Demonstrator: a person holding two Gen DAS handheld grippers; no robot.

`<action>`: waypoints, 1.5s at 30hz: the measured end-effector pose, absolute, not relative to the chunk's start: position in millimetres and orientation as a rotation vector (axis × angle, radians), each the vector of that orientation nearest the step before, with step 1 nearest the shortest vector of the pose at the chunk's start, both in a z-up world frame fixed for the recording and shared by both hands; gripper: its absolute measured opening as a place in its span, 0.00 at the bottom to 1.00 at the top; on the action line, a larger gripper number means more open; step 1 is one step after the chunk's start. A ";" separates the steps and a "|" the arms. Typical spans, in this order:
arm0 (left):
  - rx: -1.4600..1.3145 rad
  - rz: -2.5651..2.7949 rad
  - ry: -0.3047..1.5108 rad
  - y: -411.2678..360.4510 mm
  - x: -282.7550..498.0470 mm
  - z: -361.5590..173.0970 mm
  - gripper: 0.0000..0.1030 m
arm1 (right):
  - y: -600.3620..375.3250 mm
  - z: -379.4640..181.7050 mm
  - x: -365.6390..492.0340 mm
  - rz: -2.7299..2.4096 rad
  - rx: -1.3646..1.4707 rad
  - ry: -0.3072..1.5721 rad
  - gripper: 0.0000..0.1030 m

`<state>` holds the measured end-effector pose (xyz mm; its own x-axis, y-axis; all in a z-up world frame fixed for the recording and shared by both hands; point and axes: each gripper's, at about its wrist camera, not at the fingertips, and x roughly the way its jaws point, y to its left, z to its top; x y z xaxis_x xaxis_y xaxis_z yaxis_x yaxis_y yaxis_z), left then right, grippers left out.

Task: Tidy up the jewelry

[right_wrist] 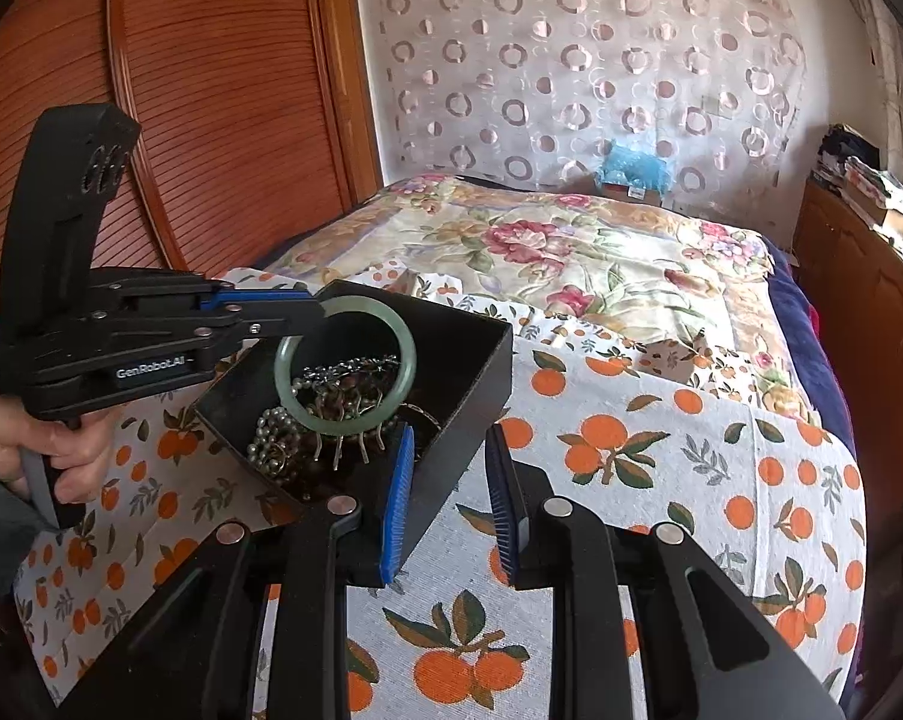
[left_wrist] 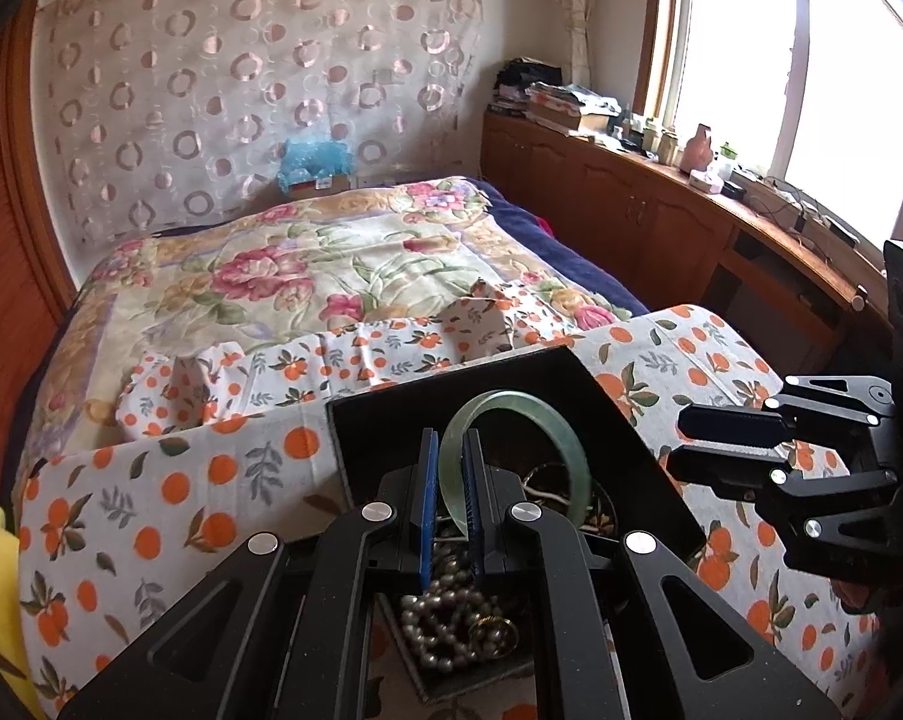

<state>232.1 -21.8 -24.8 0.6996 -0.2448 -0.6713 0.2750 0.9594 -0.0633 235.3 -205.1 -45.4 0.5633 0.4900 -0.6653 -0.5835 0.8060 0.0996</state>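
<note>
Our left gripper (left_wrist: 451, 468) is clamped on the rim of a green bangle (left_wrist: 514, 450), the blue pads (left_wrist: 428, 516) pressing it from both sides, and the ring stands upright, lifted above the jumble inside the black box (left_wrist: 619, 420). From the right wrist view we see the same hold side-on: the left gripper (right_wrist: 313, 318) reaches in from the left, pinching the bangle (right_wrist: 346, 366) at its upper left edge, while the bangle hangs over the open mouth of the box (right_wrist: 469, 372). Under it in the box lie a string of pearls (right_wrist: 274, 438), a hair comb (right_wrist: 355, 444) with metal teeth and darker tangled pieces we cannot tell apart. In the left wrist view the pearls (left_wrist: 445, 618) show between the fingers, with a small gold ring (left_wrist: 493, 636) just beside them. Our right gripper (right_wrist: 451, 504) stands with its jaws apart, holding nothing; its left pad (right_wrist: 398, 504) sits against the near wall of the box and its right pad (right_wrist: 502, 504) is over the cloth (right_wrist: 661, 480), outside the box. The box rests on this orange-printed cloth, which covers the near end of a bed with a floral quilt (right_wrist: 571, 240).
</note>
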 end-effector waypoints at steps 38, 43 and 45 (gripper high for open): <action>0.015 -0.073 0.665 8.3 105.4 -12.1 0.92 | -227.3 -22.9 144.8 0.487 -0.063 0.607 0.83; 0.010 -0.072 0.630 6.7 85.1 -0.2 0.92 | -228.2 -12.8 126.1 0.474 -0.058 0.573 0.90; 0.010 -0.070 0.615 6.4 78.9 4.3 0.92 | -227.0 -7.4 119.4 0.466 -0.054 0.557 0.93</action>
